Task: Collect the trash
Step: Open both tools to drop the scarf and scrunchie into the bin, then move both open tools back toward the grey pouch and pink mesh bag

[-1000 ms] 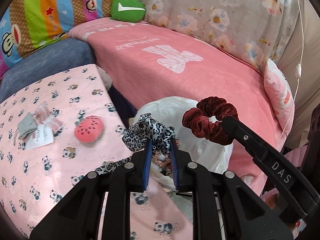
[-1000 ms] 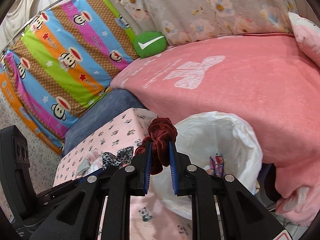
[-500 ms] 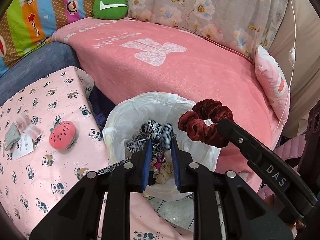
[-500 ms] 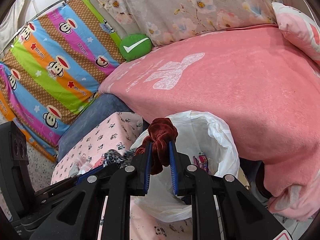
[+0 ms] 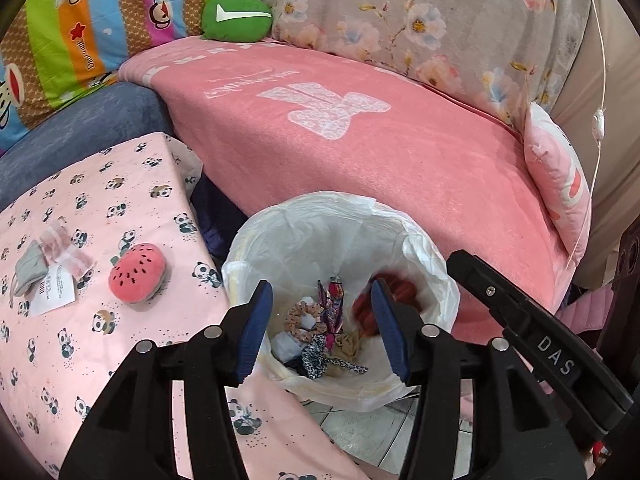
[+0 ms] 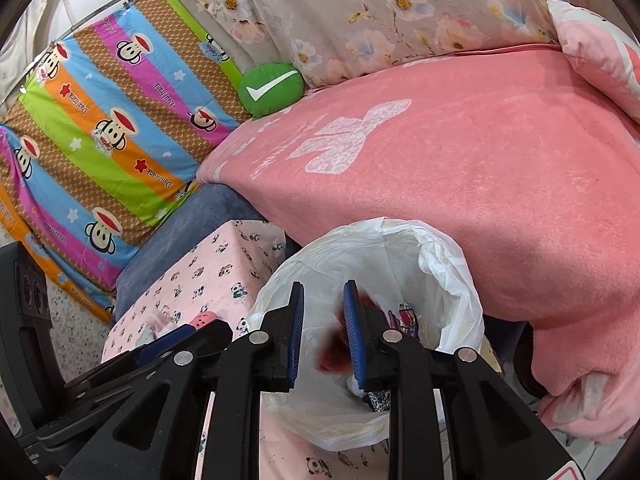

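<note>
Both tools hang spread over the lined bin (image 5: 420, 248), jaws just opened: left tool (image 5: 320, 328) empty above the leopard scrunchie (image 5: 316, 356); the red scrunchie (image 6: 334, 350) blurred, loose between the right tool (image 6: 323, 332) pads.

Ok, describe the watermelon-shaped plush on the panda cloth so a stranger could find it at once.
Start at the low table under the pink panda-print cloth, left of the white-lined trash bin. Near the edge facing the bin lies the round, pinkish-red watermelon-shaped plush. Its black seed marks and puffy shape set it apart from the flat grey fabric piece and white paper tag further left.
</note>
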Available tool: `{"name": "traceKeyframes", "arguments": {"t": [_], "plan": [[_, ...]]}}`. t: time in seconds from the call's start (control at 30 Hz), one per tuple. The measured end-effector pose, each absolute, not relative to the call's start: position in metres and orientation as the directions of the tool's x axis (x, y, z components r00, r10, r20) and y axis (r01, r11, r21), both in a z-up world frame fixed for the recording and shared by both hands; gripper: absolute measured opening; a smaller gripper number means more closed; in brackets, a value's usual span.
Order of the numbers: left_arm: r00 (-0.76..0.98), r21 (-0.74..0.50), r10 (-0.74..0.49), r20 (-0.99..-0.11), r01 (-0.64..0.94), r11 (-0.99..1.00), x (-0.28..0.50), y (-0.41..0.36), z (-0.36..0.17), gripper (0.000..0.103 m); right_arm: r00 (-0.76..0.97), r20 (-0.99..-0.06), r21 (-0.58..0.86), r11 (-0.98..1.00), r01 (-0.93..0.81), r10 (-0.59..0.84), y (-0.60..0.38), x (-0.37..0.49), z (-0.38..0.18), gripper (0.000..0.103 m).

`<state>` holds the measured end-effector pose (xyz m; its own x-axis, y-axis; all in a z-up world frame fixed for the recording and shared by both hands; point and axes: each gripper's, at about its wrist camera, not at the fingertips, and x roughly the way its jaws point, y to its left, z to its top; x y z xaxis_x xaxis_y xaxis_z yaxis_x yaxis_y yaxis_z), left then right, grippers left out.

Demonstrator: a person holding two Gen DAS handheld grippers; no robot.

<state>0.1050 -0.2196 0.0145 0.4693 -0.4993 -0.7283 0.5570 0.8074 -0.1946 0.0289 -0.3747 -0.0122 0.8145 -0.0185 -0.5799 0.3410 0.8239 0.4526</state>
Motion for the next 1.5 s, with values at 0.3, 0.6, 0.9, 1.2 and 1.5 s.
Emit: {"name": "traceKeyframes", "arguments": {"t": [0.3,0.6,0.9,1.2,1.5], "plan": [[0.479,-0.188,-0.468,-0.743,0.521,0.832,0.109,-0.200,0.005,0.050,0.804,-0.595,0.442,0.835,0.328,0.000,-0.361,0.035,-0.016,0.028],[0.486,-0.202,-0.451,-0.748,0.481,0.853,0.112,-0.177,0.000,0.052,0.792,-0.611,0.425,0.852,0.307,0.019,-0.341,0.040,-0.019,0.029],[0.495,-0.215,-0.437,-0.751,0.442,0.871,0.117,-0.150,-0.006,0.054,0.786,-0.617,0.413,0.867,0.278,0.042,-0.320,0.047,-0.019,0.036],[0.521,-0.221,-0.402,-0.753,0.375,0.900,0.129,-0.113,-0.013,0.061,0.774,-0.629,0.395,0.887,0.237,0.073,-0.290,0.061,-0.018,0.036],[0.541,-0.230,-0.374,-0.753,0.316,0.920,0.141,-0.074,-0.017,0.062,0.759,-0.641,0.374,0.909,0.183,0.112,-0.254,0.081,-0.018,0.036]]}}
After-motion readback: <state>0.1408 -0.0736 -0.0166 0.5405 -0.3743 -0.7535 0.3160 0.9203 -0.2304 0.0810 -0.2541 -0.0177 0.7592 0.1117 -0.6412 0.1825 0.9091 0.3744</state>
